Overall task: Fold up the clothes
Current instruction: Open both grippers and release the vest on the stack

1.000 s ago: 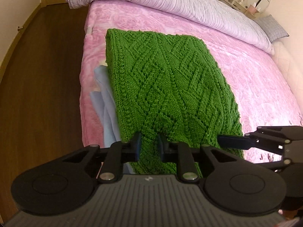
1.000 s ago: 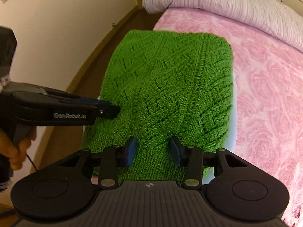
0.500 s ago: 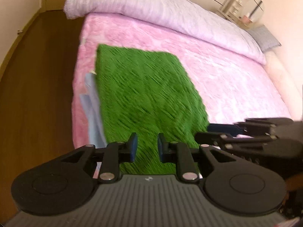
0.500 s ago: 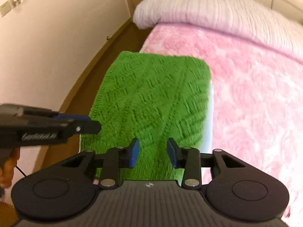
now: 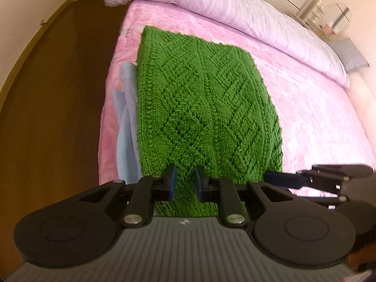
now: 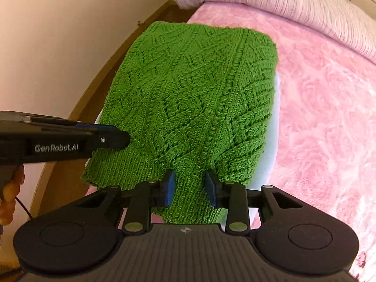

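A folded green knit sweater [image 5: 202, 108] lies on the pink blanket [image 5: 312, 117] of the bed, close along the bed's left side edge, beside the dark wood floor [image 5: 54, 98]. Its near hem hangs toward the cameras, and both tongs work at that hem. The left tongs [image 5: 184, 185] stand at the hem's left part with the knit running between the blue pads; a clear gap shows between the pads, so they are parted narrowly and do not pinch the cloth flat. The right tongs [image 6: 189, 191] stand at the hem's right part, parted somewhat wider, with the ribbed hem lying between the fingers and again not squeezed. Under the sweater lies a pale blue garment [image 5: 125, 127], whose edge shows along the sweater's left side in the left wrist view and as a pale strip along its right side in the right wrist view. A striped lilac duvet [image 5: 223, 2] is bunched across the head end of the bed. In the right wrist view the person's hand [image 6: 9, 197] grips the handle of the left tongs beside the cream wall [image 6: 58, 35].
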{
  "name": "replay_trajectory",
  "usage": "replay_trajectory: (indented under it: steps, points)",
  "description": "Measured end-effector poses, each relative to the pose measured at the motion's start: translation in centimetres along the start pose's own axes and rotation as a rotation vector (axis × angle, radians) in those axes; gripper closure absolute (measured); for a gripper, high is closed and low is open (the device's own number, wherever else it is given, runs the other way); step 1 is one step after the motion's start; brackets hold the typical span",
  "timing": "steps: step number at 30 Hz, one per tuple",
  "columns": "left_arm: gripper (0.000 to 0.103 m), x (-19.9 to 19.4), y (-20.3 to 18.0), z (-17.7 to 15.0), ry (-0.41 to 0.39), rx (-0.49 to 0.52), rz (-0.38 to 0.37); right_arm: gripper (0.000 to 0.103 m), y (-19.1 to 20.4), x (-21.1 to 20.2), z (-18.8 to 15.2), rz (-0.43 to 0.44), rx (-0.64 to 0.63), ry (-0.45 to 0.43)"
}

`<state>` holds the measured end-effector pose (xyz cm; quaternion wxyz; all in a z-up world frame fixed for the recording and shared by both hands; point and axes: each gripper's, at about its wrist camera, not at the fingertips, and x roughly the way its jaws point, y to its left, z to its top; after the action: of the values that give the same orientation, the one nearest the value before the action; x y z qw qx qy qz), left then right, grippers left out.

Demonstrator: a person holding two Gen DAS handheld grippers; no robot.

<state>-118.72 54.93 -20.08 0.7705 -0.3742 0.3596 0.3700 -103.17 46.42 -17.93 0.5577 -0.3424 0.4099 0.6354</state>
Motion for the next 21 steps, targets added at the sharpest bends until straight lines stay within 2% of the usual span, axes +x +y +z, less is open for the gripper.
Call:
replay_trajectory:
  steps: [1,2,4,6,8,10,11,13,15,21]
  points:
    - [0.086,-0.7,-0.4,-0.1,-0.005,-0.003,0.009,0.067,-0.1,-0.5,-0.1,0.002,0.009,-0.007]
    - [0.085,-1.4,-0.8,-0.2,-0.01,-0.007,0.025,0.061,-0.3,-1.2,-0.2,0.01,0.019,-0.016]
    - [0.071,-2.8,-1.6,-0.3,-0.021,-0.015,0.057,0.048,-0.4,-2.6,-0.4,0.027,0.038,-0.027]
    - [0.069,-4.4,-2.3,-0.7,-0.031,-0.034,0.085,0.034,0.0,-3.3,-0.7,0.026,0.05,-0.019]
    - [0.064,-6.1,-2.9,-1.2,-0.04,-0.057,0.11,0.03,0.1,-4.2,-1.1,0.029,0.057,-0.005]
    - [0.05,-7.8,-3.5,-1.7,-0.049,-0.083,0.13,0.02,0.1,-5.2,-1.2,0.037,0.073,0.004]
    - [0.048,-8.6,-3.7,-1.8,-0.055,-0.091,0.139,0.014,0.1,-5.6,-1.1,0.042,0.083,0.014]
    - [0.037,-10.2,-4.5,-2.2,-0.068,-0.099,0.165,0.014,-0.1,-6.7,-0.9,0.059,0.104,0.022]
    - [0.035,-11.7,-5.2,-2.2,-0.08,-0.107,0.199,0.014,-0.1,-8.0,-0.7,0.065,0.107,0.012]
    - [0.012,-16.2,-7.9,-2.2,-0.127,-0.122,0.288,0.014,-0.1,-11.6,-0.8,0.028,0.093,-0.023]
